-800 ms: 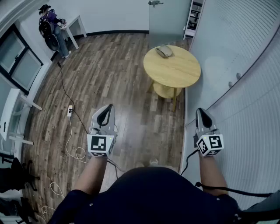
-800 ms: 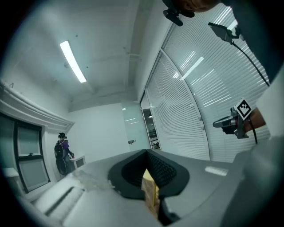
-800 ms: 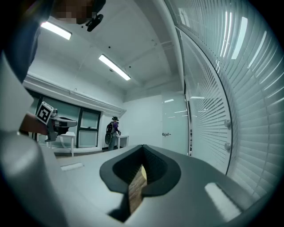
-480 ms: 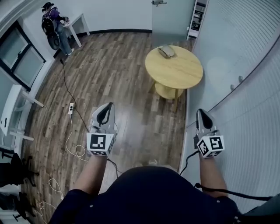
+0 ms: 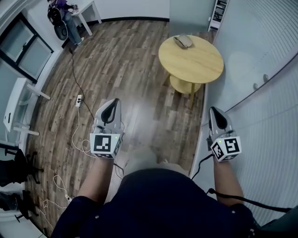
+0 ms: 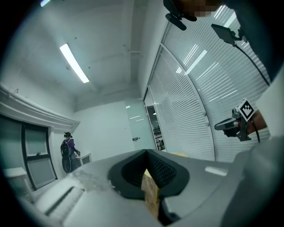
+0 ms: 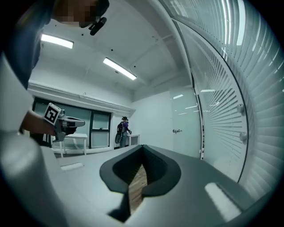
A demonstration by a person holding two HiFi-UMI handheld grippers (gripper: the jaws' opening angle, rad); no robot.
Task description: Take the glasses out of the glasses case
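Head view has shifted a little, yet the glasses case point(image 5: 184, 41) still lies on the desk point(image 5: 198, 65), far from the left tool point(image 5: 111, 108) and right tool point(image 5: 216, 114), both clenched empty, so nothing has started.

Head view looks steeply down; all views share the distant person point(image 5: 65, 14).
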